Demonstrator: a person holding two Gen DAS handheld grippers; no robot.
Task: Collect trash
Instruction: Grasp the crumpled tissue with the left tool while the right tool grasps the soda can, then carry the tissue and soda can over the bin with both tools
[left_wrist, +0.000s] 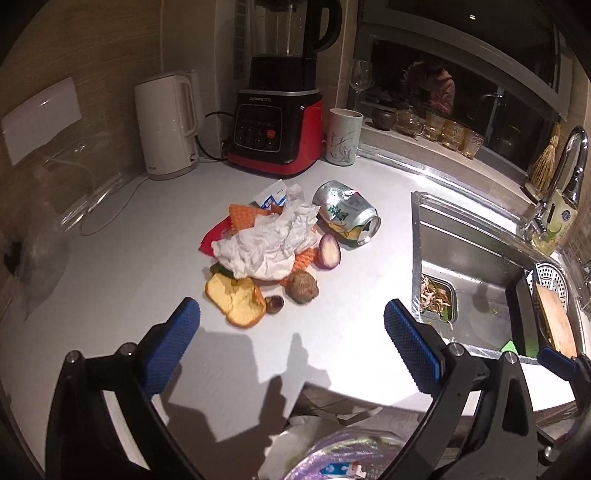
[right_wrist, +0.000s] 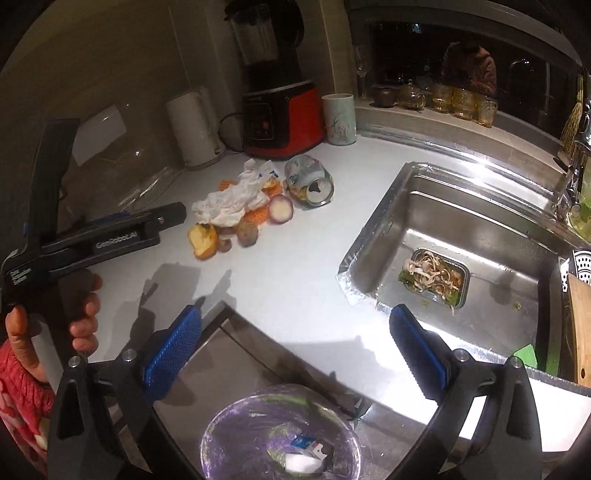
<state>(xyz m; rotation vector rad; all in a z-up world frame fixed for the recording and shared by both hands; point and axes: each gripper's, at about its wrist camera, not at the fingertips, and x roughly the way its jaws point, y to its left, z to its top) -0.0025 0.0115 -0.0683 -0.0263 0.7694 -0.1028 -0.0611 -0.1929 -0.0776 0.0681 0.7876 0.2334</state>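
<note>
A trash pile lies on the white counter (left_wrist: 147, 280): crumpled tissue (left_wrist: 266, 240), crushed can (left_wrist: 347, 214), half onion (left_wrist: 328, 252), bread slice (left_wrist: 236, 300), a brown round lump (left_wrist: 303, 287) and orange peels. The pile also shows in the right wrist view, with the tissue (right_wrist: 232, 201) and can (right_wrist: 310, 182). My left gripper (left_wrist: 291, 328) is open and empty, just short of the bread. My right gripper (right_wrist: 295, 332) is open and empty above the counter edge. A bin with a purple bag (right_wrist: 280, 432) stands below on the floor, holding some scraps.
A sink (right_wrist: 480, 240) with a strainer of food scraps (right_wrist: 436, 277) lies to the right. A blender (left_wrist: 277, 122), a kettle (left_wrist: 166, 125) and a mug (left_wrist: 343, 136) stand at the back. Glasses line the window ledge. A cutting board (left_wrist: 557, 321) leans in the sink.
</note>
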